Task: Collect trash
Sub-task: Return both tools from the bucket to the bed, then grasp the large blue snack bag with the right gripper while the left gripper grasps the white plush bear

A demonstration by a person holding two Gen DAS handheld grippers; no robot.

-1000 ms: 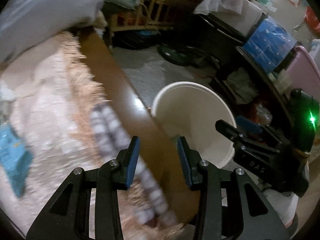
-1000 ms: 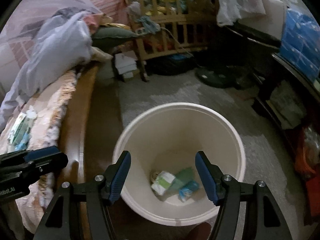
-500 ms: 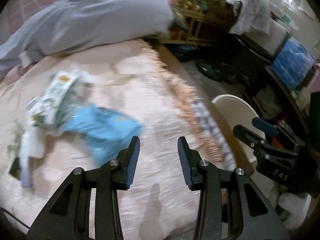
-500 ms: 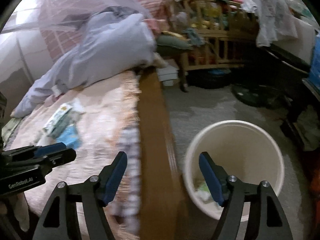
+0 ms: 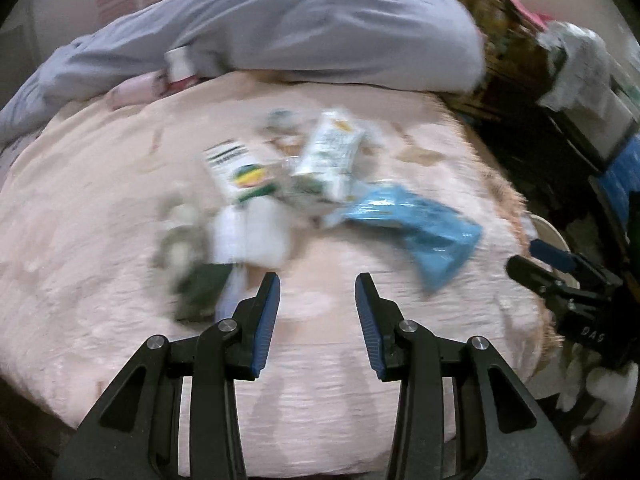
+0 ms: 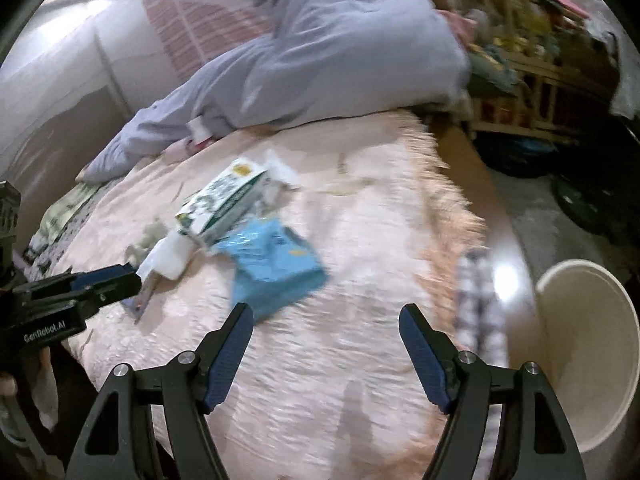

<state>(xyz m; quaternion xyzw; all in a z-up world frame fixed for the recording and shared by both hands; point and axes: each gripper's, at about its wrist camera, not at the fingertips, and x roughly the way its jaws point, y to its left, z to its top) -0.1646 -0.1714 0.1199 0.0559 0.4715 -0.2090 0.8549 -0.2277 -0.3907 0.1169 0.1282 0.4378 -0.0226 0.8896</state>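
The left gripper [image 5: 318,300] hangs over the pink blanket [image 5: 100,240], jaws parted and empty, with bare blanket beneath and to its left. Just ahead lies the trash heap: a white carton [image 5: 236,172], a green-and-white carton [image 6: 224,200] and a blue wrapper [image 6: 276,268], touching one another mid-bed. The right gripper [image 6: 326,332] has its jaws spread wide, nothing between them, the wrapper just beyond its left pad. Past the blanket's fringed edge and wooden rail stands the white bucket [image 6: 588,360] on the floor.

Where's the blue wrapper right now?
On the pink bedspread, right end of the trash pile, touching the green-and-white carton. The blue wrapper lies just ahead of the right hand-held gripper.
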